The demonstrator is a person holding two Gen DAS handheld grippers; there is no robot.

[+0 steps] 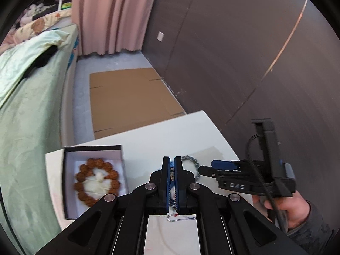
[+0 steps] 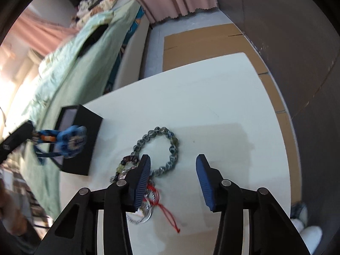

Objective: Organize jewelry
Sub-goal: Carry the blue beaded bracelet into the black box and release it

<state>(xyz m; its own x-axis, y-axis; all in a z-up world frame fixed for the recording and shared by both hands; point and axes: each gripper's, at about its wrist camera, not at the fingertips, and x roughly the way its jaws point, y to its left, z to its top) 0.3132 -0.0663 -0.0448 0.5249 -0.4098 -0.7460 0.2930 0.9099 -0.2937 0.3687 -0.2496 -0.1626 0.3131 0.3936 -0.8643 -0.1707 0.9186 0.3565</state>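
My left gripper [image 1: 172, 159] is shut on a blue beaded piece with a flower ornament [image 2: 71, 141], which hangs above the open black box [image 2: 85, 140]. A brown bead bracelet [image 1: 95, 182] lies on white padding inside that box [image 1: 63, 180]. My right gripper [image 2: 173, 170] stands open, pointing down over a grey bead bracelet [image 2: 170, 148] on the white table [image 2: 223, 97]; its pads do not press on it. Under its left finger lies a tangle of a mixed-colour bracelet [image 2: 127, 161], a silver chain [image 2: 144, 214] and red string [image 2: 167, 214]. In the left wrist view a hand holds the right gripper [image 1: 206, 166] beside the grey bracelet [image 1: 191, 159].
A bed with a pale green cover [image 1: 25, 127] runs along the table's left side. Flat cardboard [image 1: 127, 97] lies on the floor beyond the table. A dark wall [image 1: 233, 53] stands close on the right, a pink curtain [image 1: 110, 14] at the back.
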